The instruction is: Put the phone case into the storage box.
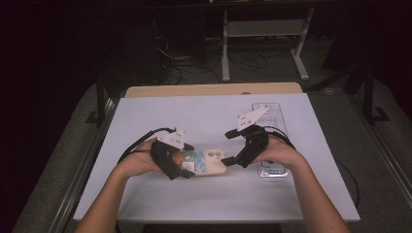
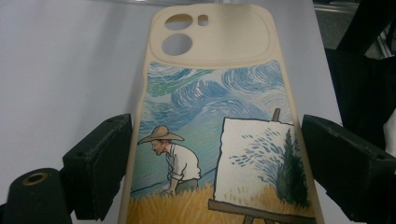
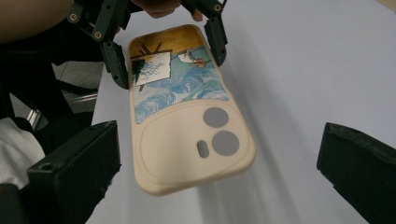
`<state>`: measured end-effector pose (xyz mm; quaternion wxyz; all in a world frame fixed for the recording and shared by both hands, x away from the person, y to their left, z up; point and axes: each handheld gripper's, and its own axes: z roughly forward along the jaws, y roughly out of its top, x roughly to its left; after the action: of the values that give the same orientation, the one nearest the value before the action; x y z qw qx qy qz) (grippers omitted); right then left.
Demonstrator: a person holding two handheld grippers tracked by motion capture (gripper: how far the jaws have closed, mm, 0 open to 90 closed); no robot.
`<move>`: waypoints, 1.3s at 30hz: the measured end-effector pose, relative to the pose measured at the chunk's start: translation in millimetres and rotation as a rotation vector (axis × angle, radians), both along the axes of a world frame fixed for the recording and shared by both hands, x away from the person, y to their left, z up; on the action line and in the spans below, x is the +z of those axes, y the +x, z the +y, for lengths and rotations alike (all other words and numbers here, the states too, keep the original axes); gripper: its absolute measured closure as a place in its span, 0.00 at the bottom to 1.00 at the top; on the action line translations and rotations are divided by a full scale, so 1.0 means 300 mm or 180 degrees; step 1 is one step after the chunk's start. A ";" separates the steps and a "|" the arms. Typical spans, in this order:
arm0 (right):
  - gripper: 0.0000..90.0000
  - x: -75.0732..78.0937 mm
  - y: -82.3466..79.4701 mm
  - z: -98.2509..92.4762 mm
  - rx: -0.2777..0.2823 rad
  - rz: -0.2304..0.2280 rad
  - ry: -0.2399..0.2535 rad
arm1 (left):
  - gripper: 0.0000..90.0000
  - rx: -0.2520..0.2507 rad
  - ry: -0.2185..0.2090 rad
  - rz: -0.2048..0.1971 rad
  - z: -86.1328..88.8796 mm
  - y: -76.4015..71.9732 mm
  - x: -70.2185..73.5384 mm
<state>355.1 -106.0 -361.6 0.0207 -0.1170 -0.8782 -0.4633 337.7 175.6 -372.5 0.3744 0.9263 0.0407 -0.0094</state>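
Observation:
A cream phone case [image 1: 206,161] with a painted scene of a man in a straw hat and an easel is held just above the white table [image 1: 204,116], throwing a shadow on it. My left gripper [image 2: 217,135] is shut on its two long edges near the painted end; the right gripper view shows that same left gripper [image 3: 170,67] at the top of the picture. My right gripper [image 3: 222,135] stands open, one jaw on each side of the case's camera-hole end [image 3: 215,130], touching neither edge. In the high view the left gripper [image 1: 182,167] and the right gripper [image 1: 232,160] face each other across the case.
A clear plastic tray [image 1: 274,114] lies on the table behind and under the right hand. Beyond the table's far edge stand a white stand's legs [image 1: 226,73] and loose cables on the floor. Bare table lies at the front and to the left.

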 end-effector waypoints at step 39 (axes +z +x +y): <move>0.00 -0.081 -0.069 0.201 0.0579 -0.0101 -0.0601 | 0.13 -0.0286 0.0112 -0.0173 -0.062 -0.038 0.011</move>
<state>334.3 -45.6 -386.0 0.0376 -0.0310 -0.9251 -0.3766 326.2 156.9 -369.1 0.3582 0.9336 -0.0109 -0.0003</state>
